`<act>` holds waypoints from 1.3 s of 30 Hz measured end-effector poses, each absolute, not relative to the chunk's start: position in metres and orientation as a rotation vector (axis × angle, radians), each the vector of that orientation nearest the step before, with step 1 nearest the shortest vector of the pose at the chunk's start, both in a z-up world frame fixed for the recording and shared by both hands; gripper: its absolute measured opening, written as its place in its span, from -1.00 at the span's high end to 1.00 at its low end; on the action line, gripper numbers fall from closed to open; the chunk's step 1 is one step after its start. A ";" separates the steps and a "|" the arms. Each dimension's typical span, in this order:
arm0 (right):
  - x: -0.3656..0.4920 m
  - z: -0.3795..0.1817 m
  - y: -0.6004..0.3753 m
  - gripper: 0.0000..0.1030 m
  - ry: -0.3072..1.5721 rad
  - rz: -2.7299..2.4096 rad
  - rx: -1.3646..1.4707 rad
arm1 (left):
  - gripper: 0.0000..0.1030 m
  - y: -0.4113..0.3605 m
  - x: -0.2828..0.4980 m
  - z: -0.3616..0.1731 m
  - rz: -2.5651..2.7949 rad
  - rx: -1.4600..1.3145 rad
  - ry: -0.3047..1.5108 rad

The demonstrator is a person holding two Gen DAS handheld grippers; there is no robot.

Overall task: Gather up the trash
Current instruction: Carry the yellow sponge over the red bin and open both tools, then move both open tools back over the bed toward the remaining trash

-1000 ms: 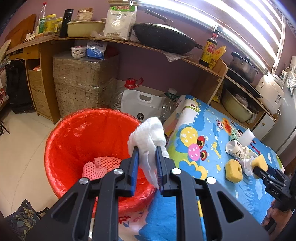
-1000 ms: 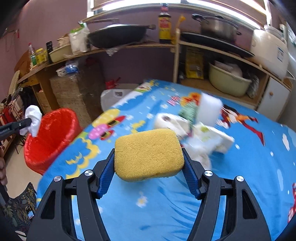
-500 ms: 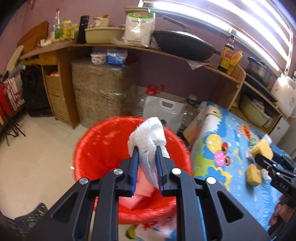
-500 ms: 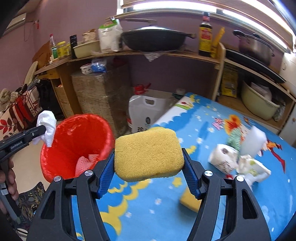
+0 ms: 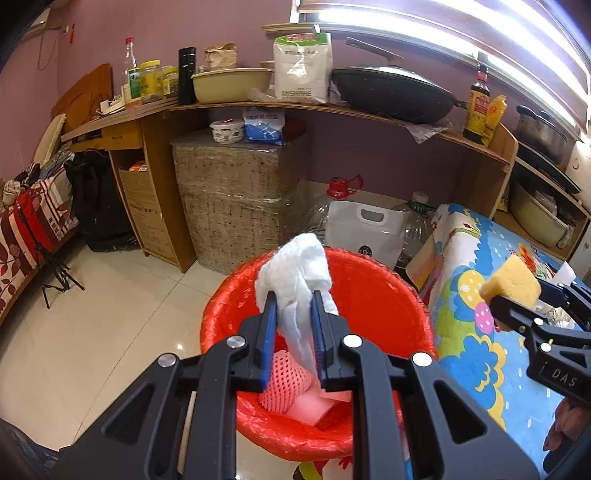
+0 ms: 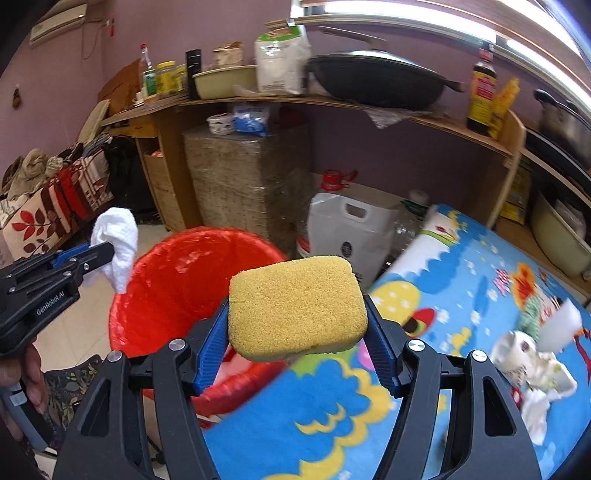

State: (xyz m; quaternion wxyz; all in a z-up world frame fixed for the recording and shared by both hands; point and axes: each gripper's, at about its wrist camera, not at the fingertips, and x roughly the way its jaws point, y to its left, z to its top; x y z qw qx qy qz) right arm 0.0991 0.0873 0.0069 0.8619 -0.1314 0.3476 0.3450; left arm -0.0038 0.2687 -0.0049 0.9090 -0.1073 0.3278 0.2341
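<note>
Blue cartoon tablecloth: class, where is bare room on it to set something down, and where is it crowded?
The blue tablecloth lies bare near the red bin, around the yellow sponge in the right gripper. It is crowded at the right, where crumpled white trash lies.

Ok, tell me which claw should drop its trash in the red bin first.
Left. The left claw holds the white tissue directly over the red bin opening. The right claw holds the yellow sponge nearer the bin's edge, by the table.

Purple walls (image 5: 388,155), pale tiled floor (image 5: 103,314), wooden shelving (image 5: 155,155), perhaps a bright window (image 5: 461,33).
</note>
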 end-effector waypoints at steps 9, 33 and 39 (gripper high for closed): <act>0.092 0.006 0.126 -0.25 0.728 0.783 -0.308 | 0.65 0.278 -0.009 -0.004 0.483 -0.235 0.674; 0.089 0.010 0.107 -0.56 0.706 0.769 -0.290 | 0.12 0.261 -0.010 -0.004 0.515 -0.233 0.669; 0.093 0.015 0.073 -0.58 0.695 0.714 -0.267 | 0.11 0.239 -0.008 0.006 0.471 -0.216 0.649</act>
